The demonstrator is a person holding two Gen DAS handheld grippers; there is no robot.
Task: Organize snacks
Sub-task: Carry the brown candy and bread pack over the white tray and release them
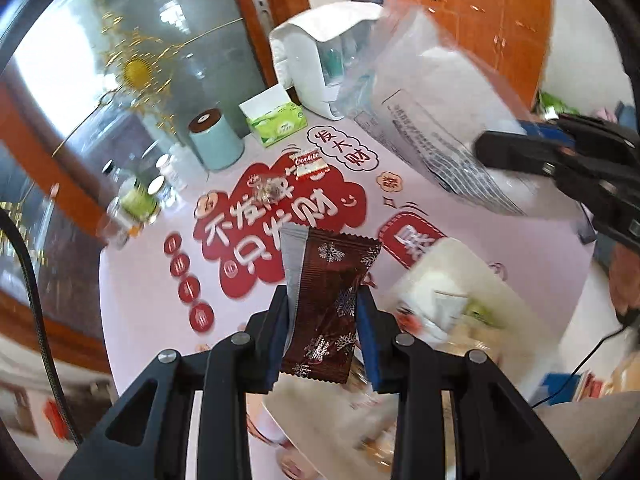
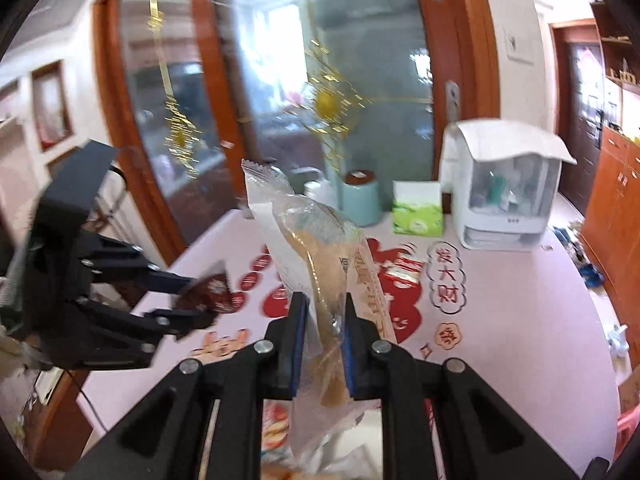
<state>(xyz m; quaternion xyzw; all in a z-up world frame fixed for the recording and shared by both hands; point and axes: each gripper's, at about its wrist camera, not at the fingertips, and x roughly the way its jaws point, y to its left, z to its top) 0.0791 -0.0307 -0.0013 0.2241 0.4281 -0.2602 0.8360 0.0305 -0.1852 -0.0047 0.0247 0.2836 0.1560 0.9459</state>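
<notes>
Dark brown foil snack packet with silver snowflakes (image 1: 326, 304), pinched in left tool (image 1: 324, 312) above pink printed bench (image 1: 136, 292). Clear crinkled wrapper holding tan pastry (image 2: 320, 280), clamped in right tool (image 2: 325, 340); lower ends cut off, print blurred.

Table (image 1: 140, 300) centre mostly open w/ two small snacks (image 1: 310, 164); far edge blocked by canister (image 1: 216, 144), tissue box (image 1: 276, 122), white dispenser (image 1: 316, 68).

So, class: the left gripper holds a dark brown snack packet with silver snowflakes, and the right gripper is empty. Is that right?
Not quite. The right gripper is not empty: the right wrist view shows its jaws shut on a clear snack bag. The rest stands: the left gripper holds the brown snowflake packet.
</notes>
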